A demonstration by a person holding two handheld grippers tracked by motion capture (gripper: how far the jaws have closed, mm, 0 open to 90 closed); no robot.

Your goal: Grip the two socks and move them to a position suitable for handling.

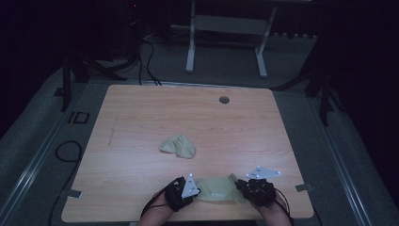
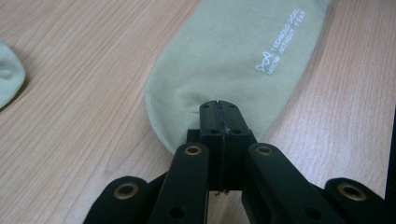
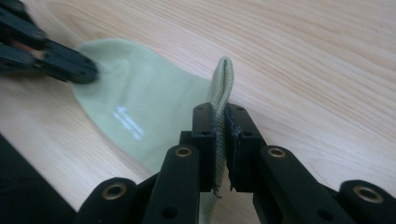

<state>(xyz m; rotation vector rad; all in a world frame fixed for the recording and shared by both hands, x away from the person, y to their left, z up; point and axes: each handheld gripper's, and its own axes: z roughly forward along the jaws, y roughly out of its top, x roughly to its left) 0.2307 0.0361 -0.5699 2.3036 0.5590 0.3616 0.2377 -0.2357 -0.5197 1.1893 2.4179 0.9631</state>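
A dim room surrounds the wooden table, with dark carpet, cables and a white frame on the floor beyond its far edge. A small round hole sits near the table's far edge, right of centre.

You hold a pale green sock stretched flat along the near edge, between your two hands. Your left gripper pinches the sock's left end; in the left gripper view its jaws are pressed together on the rounded toe, and white lettering runs across the fabric farther along. Your right gripper grips the sock's right end; in the right gripper view its jaws are clamped on the ribbed cuff, a fold of which stands up between and above them. In that same view the left gripper shows at the upper left, biting the far end of the sock. Grey three-cornered plates top both grippers in the high view.

A second sock of the same pale green lies crumpled near the middle of the table, well apart from the one you hold and farther from you. In the left gripper view its edge shows at the left border.
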